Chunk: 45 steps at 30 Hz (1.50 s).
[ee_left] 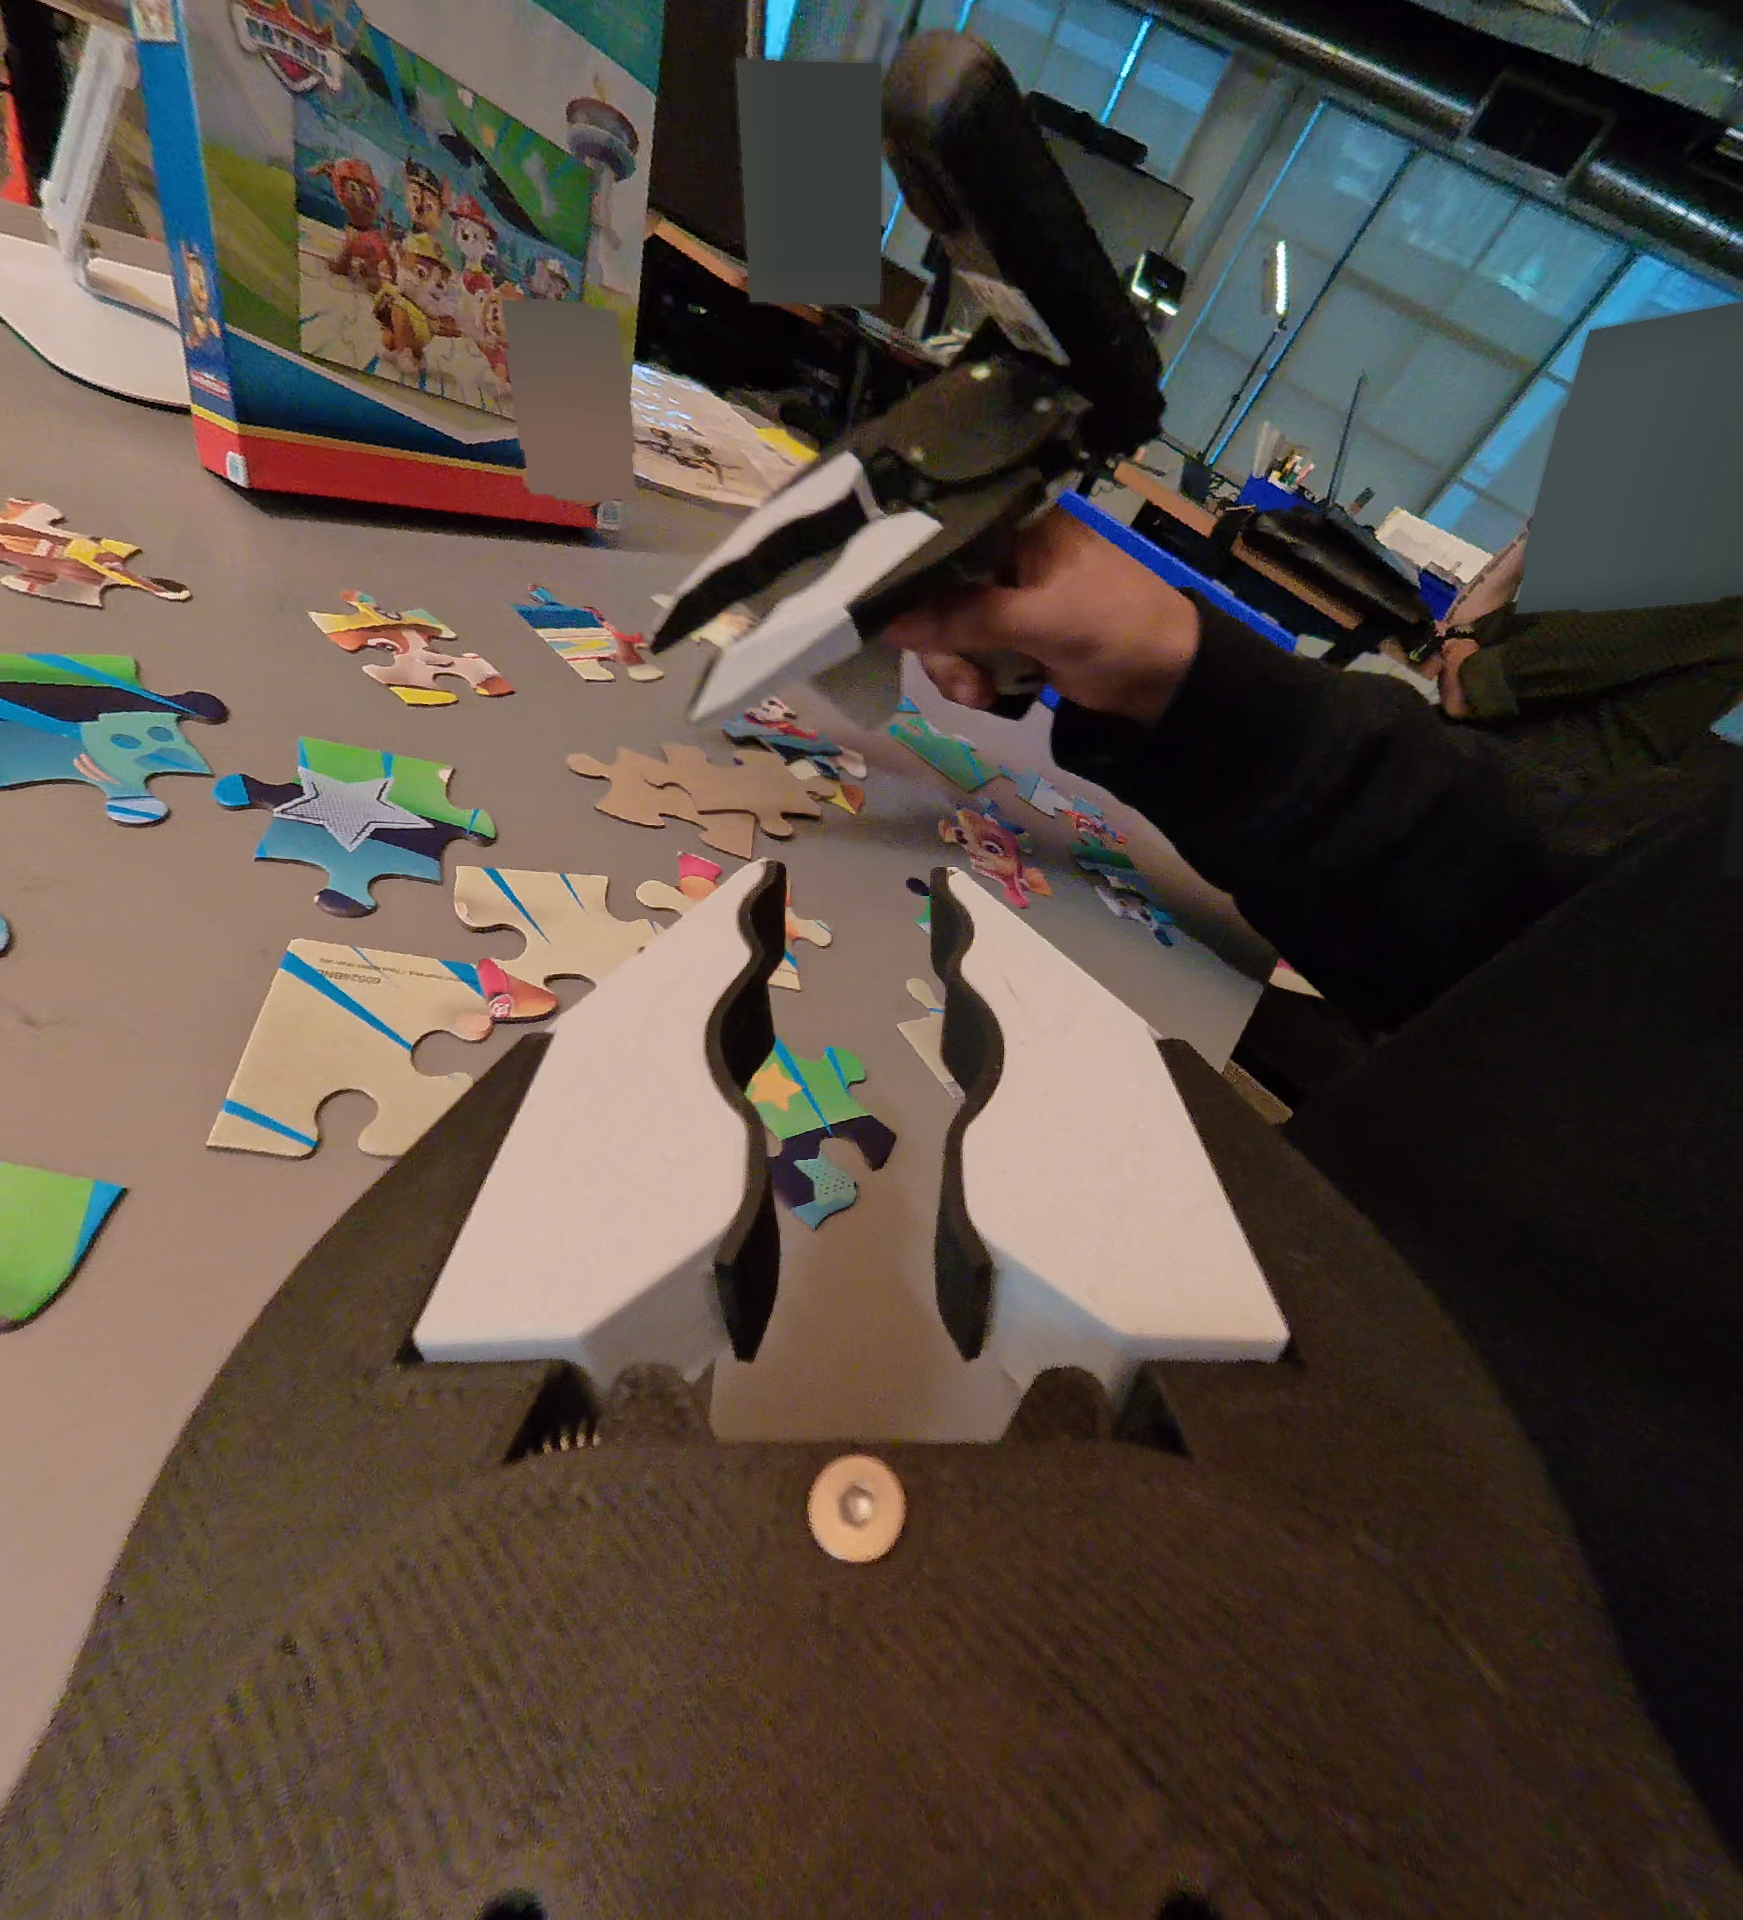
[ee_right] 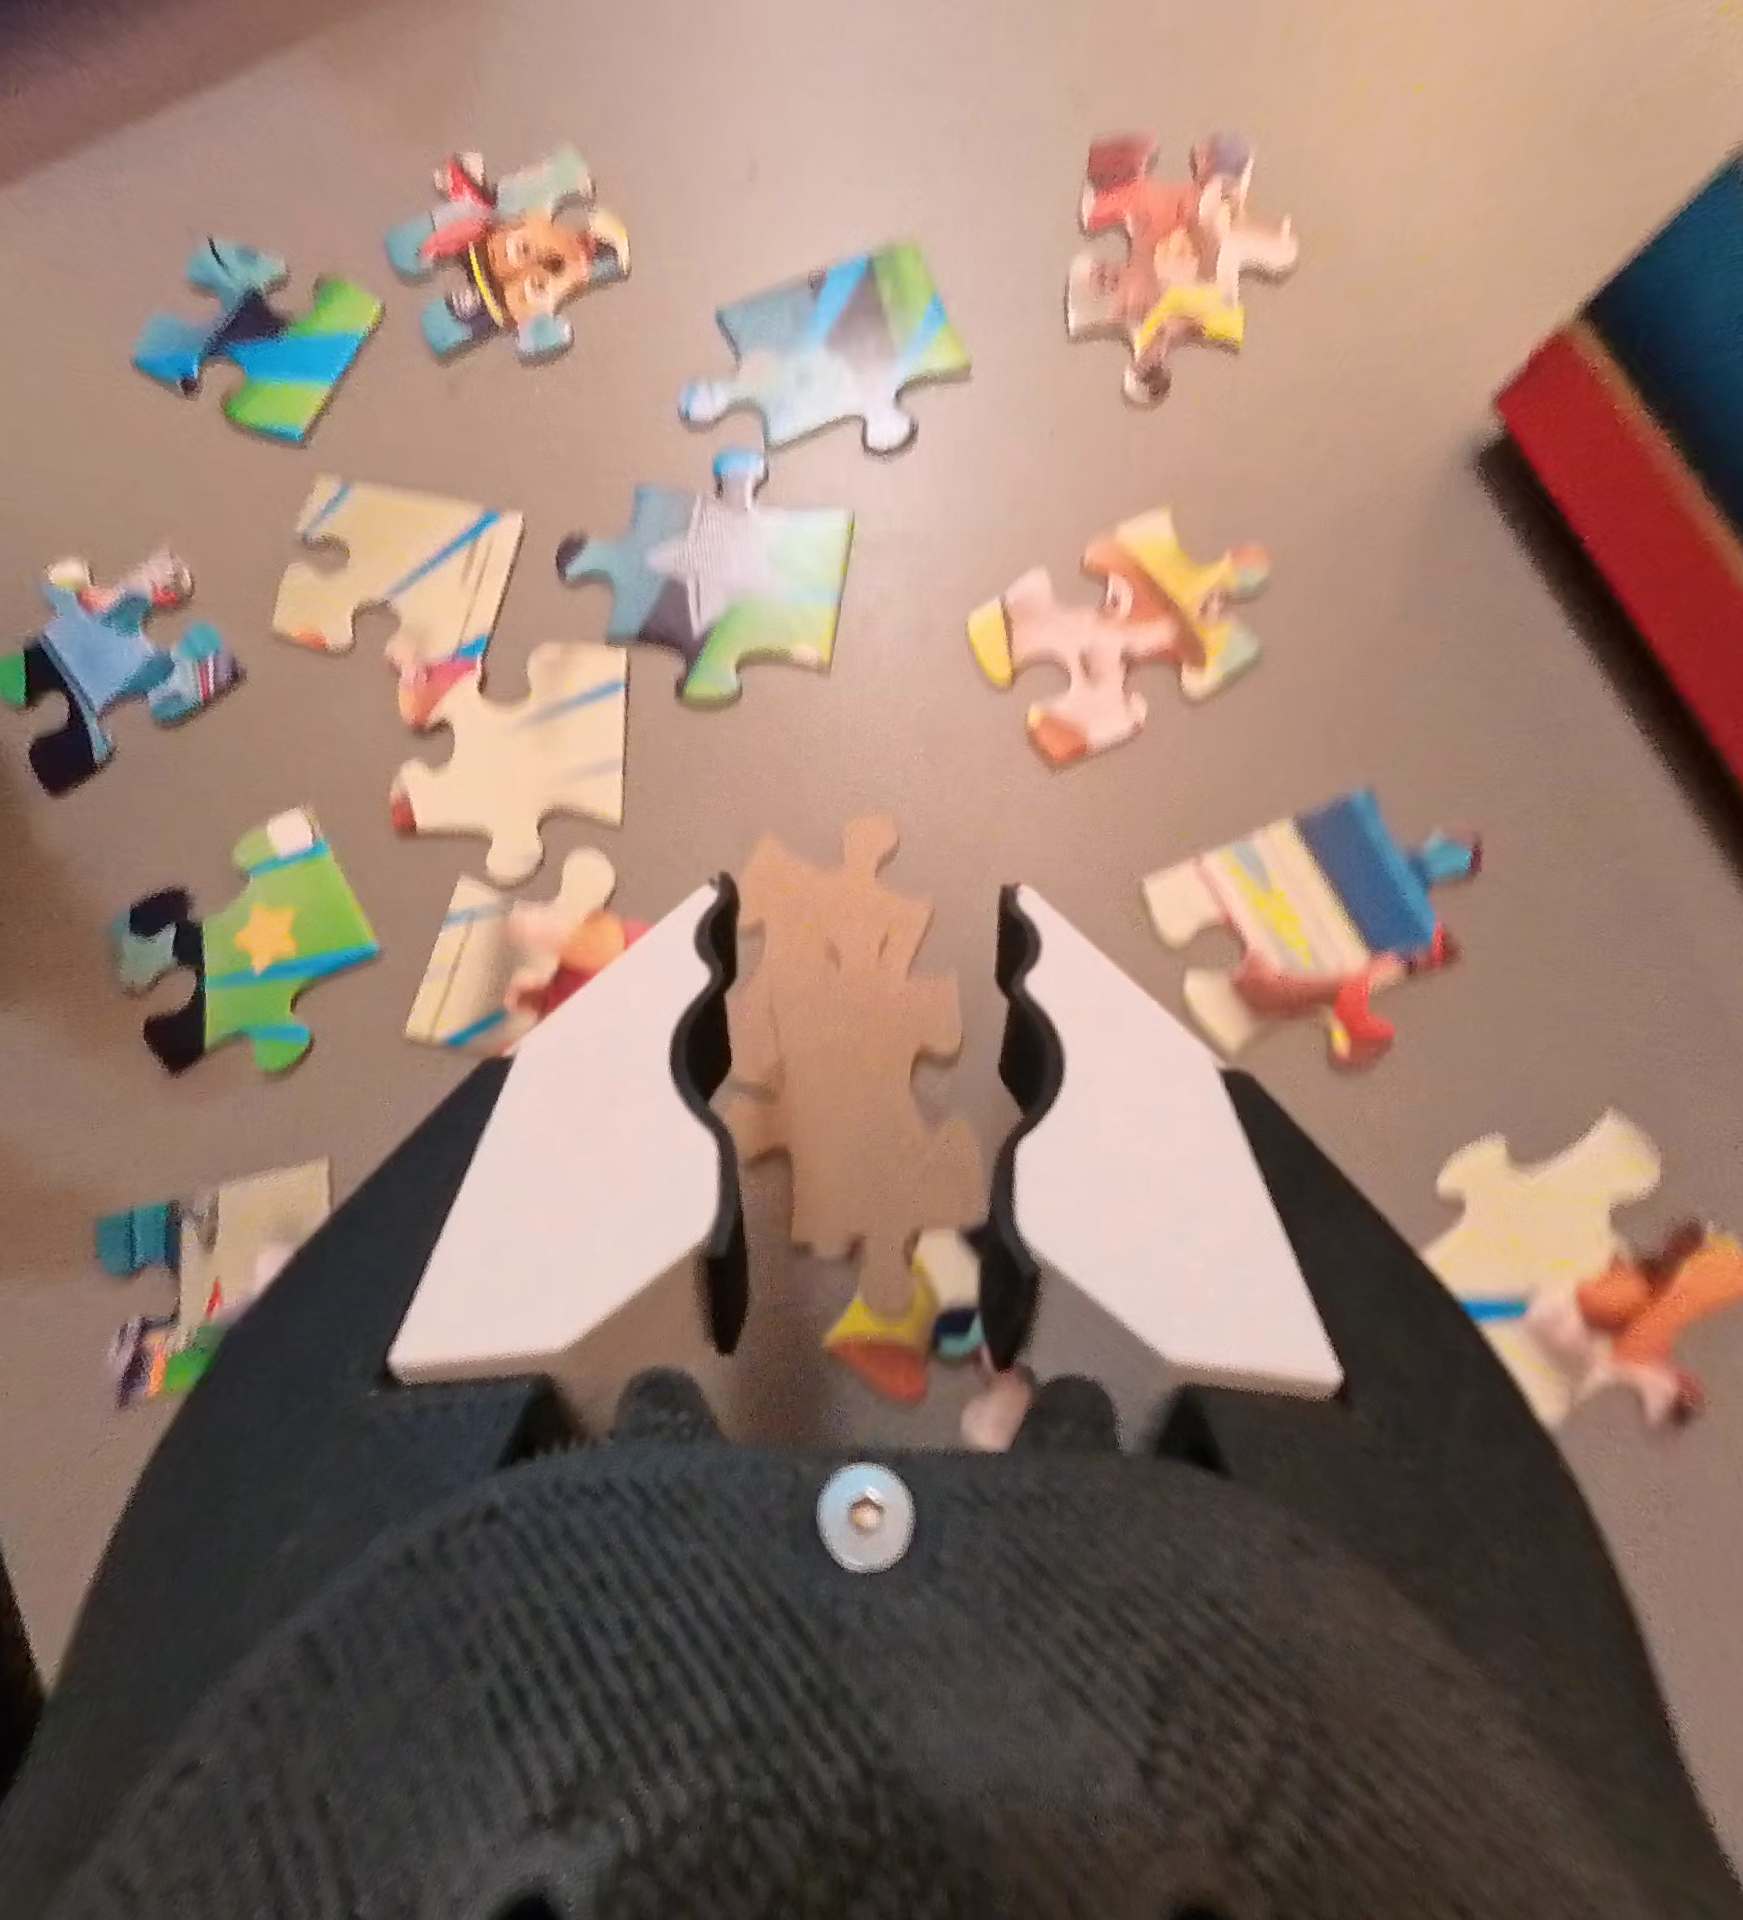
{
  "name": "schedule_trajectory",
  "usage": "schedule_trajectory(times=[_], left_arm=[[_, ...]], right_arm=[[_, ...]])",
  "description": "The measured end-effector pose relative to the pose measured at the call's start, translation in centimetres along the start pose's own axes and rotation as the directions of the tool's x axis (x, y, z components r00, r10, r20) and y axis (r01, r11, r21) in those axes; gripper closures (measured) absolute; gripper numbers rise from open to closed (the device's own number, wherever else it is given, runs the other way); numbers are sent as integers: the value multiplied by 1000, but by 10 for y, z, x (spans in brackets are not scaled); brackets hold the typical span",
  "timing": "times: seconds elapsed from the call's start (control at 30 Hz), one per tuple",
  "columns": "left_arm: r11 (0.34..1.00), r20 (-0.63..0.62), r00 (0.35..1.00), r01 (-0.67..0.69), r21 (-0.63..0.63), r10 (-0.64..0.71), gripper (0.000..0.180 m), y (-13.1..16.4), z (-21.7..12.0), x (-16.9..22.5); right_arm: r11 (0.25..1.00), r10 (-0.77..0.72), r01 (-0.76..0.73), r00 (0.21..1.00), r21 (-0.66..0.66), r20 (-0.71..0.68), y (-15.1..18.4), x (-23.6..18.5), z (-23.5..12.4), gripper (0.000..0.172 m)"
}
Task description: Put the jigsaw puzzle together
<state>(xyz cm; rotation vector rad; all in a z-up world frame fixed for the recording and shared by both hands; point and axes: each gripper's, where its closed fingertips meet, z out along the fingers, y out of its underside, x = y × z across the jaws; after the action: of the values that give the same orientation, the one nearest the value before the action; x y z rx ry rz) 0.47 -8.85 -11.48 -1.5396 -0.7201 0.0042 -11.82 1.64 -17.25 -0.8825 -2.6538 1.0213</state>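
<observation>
Many colourful puzzle pieces lie scattered on a grey table. My left gripper is open and holds nothing. It hangs over the table, and a green piece with a yellow star lies flat below the gap between its fingers. My right gripper is open and holds nothing. It hovers over brown face-down pieces that lie on the table between its fingers, untouched. The left wrist view shows the right gripper above the same brown pieces, held by a hand.
A puzzle box stands at the back of the table, and shows at the right edge in the right wrist view. A white stand sits at the far left. A dark sleeve lies along the right.
</observation>
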Motion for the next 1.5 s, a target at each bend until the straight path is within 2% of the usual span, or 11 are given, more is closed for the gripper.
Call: schedule_trajectory(times=[0.2,0.4,0.53,0.8,0.97,1.07,1.17,1.23,1.33,1.4,1.5], left_arm=[[999,2,999,-44,-15,44,154,-2,6,11],[995,12,996,-93,-26,93,154,-5,11,23],[996,15,997,-81,-39,82,154,-2,14,24],[999,-67,997,33,-28,-35,151,-2,29,28],[994,-63,993,102,-45,-104,148,-2,37,25],[938,-170,923,343,-44,-345,144,-6,46,28],[802,-374,723,588,-108,-581,131,-12,50,39],[734,-460,616,668,-127,-640,124,-17,50,42],[718,-467,598,685,-124,-651,137,-16,52,41],[731,-449,625,674,-102,-639,166,-15,53,38],[731,-425,646,680,-57,-634,180,-17,53,31]], right_arm=[[993,-34,29,999,-118,-42,49,0,-2,116],[993,-47,50,999,-107,26,50,-7,2,132],[997,-62,60,998,45,32,28,-14,-15,169],[993,-33,23,996,116,81,26,-32,-28,172],[936,-235,230,972,267,-12,0,-53,-53,172],[797,-482,515,857,315,-182,-17,-81,-71,172],[632,-652,732,679,254,-338,-22,-109,-75,172],[524,-727,834,543,172,-419,-21,-121,-72,172],[347,-800,938,303,12,-519,-16,-130,-68,172],[258,-811,964,178,-67,-557,-14,-134,-67,172],[230,-818,969,142,-91,-558,-10,-136,-66,172]])
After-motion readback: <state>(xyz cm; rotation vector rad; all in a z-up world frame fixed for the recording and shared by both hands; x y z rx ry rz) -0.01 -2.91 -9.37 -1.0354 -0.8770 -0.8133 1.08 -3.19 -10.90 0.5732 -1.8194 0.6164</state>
